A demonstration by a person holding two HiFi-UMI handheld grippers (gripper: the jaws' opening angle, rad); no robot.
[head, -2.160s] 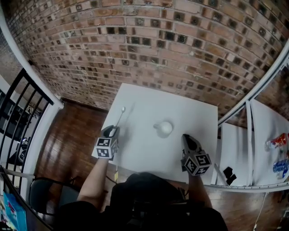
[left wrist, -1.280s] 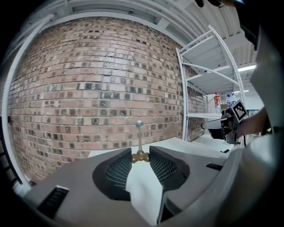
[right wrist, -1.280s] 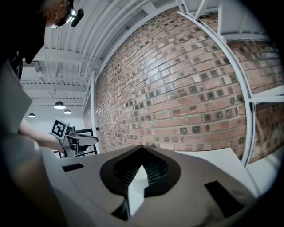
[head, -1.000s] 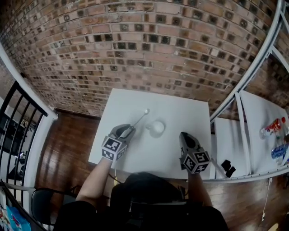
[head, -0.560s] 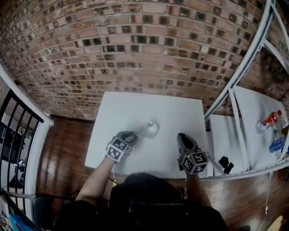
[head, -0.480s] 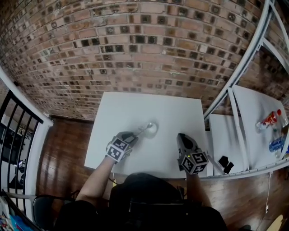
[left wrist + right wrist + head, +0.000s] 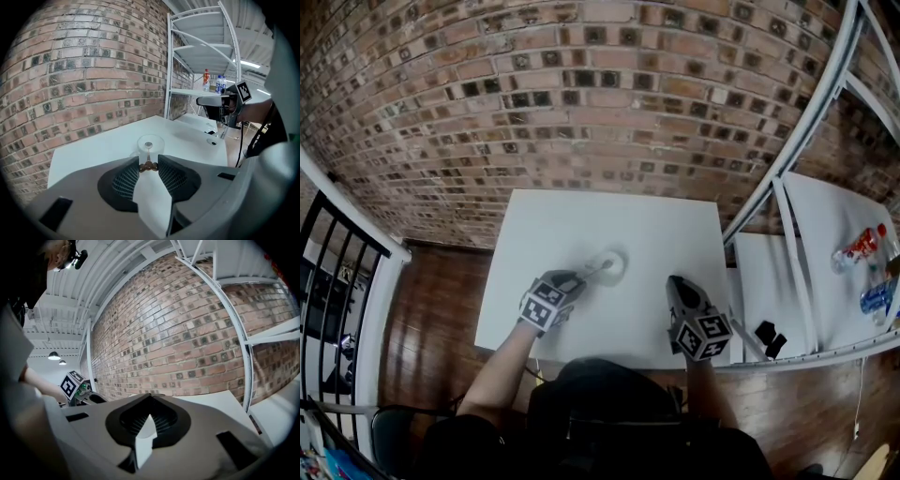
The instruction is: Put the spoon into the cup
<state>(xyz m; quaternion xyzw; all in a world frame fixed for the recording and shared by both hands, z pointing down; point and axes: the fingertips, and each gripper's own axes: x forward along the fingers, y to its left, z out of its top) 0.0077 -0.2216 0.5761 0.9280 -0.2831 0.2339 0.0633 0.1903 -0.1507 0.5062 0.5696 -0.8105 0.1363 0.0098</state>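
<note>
White bench (image 7: 581, 225) set against a brick wall (image 7: 581, 94). To its right, a white metal rack (image 7: 167, 65), one low shelf just beside the bench edge, a small black object (image 7: 769, 339) lying on it. Farther right on another rack shelf, a red-labelled bottle (image 7: 861, 246) and a bluish bottle (image 7: 874, 298), near each other. Dark wooden floor (image 7: 431, 291) left of the bench, black railing (image 7: 328, 244) beyond it at the far left.

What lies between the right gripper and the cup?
Only bare white table, seen in the head view; the right gripper and the cup stand apart.
</note>
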